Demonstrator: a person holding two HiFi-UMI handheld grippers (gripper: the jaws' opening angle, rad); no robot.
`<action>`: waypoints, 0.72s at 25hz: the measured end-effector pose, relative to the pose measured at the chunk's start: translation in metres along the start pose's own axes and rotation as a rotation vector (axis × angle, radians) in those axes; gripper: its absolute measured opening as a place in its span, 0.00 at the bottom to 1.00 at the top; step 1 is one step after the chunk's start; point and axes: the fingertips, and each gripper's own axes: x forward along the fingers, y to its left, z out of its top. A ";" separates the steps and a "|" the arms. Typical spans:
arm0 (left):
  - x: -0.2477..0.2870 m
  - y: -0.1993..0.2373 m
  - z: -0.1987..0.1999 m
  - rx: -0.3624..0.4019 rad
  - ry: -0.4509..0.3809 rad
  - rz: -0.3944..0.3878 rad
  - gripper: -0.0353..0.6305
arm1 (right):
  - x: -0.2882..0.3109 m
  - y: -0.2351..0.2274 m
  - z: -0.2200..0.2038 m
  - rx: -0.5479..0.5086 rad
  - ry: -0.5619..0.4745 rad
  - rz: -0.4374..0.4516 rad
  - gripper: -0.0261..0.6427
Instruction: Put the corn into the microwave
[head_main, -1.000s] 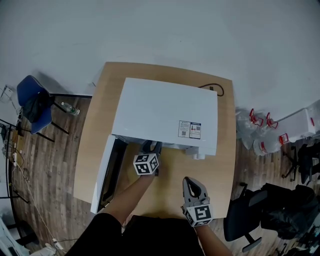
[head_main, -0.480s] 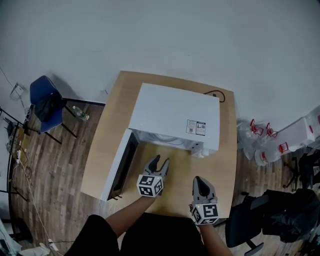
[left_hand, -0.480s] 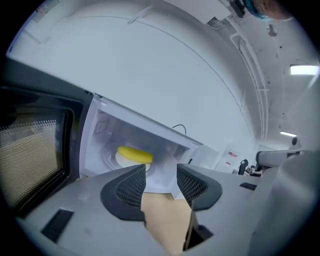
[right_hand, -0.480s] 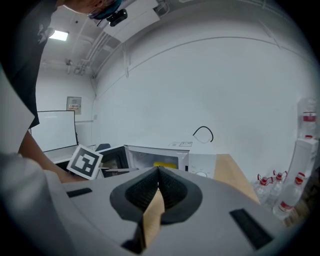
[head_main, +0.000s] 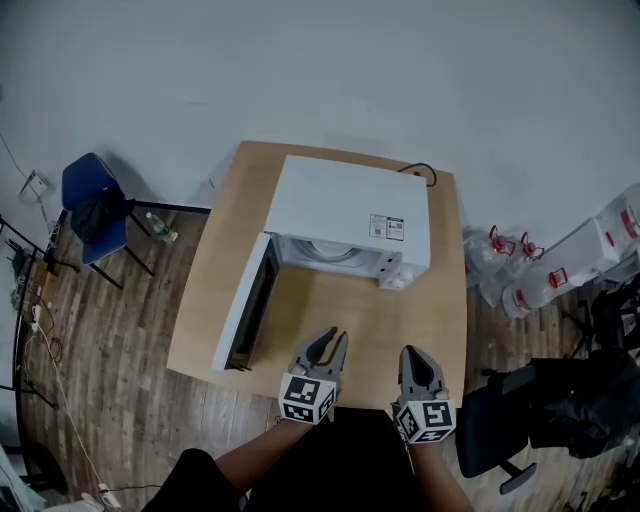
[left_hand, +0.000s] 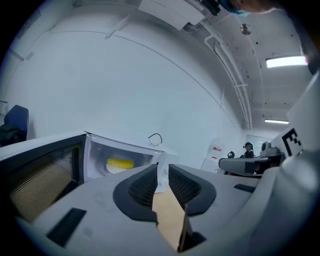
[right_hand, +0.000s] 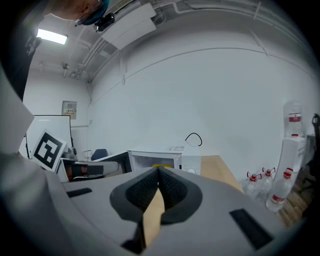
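The corn (left_hand: 120, 163) is a yellow cob on a white plate inside the white microwave (head_main: 345, 210), and in the right gripper view only a sliver of the corn (right_hand: 160, 165) shows. The microwave door (head_main: 248, 300) hangs open to the left. My left gripper (head_main: 328, 342) hovers over the table's near edge, well back from the oven. The left gripper (left_hand: 162, 167) has just been closing its jaws, and they still stand apart with nothing between them. My right gripper (head_main: 416, 356) is beside it; the right gripper (right_hand: 159, 173) is shut and empty.
The wooden table (head_main: 400, 320) carries only the microwave, with a black cable (head_main: 425, 172) behind it. A blue chair (head_main: 85, 205) stands left of the table. Water bottles (head_main: 510, 270) and a black office chair (head_main: 520, 410) are to the right.
My left gripper has drawn back out of the microwave opening to the table's near edge, and its jaws have narrowed. The right gripper has also come back a little.
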 end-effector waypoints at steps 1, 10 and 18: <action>-0.008 -0.009 0.002 0.007 -0.014 -0.018 0.14 | -0.006 0.003 0.002 -0.001 -0.008 -0.002 0.13; -0.057 -0.062 0.009 0.050 -0.048 -0.042 0.08 | -0.052 0.020 0.017 -0.050 -0.063 -0.006 0.13; -0.084 -0.102 0.025 0.108 -0.104 0.037 0.08 | -0.094 0.018 0.026 -0.115 -0.084 0.068 0.13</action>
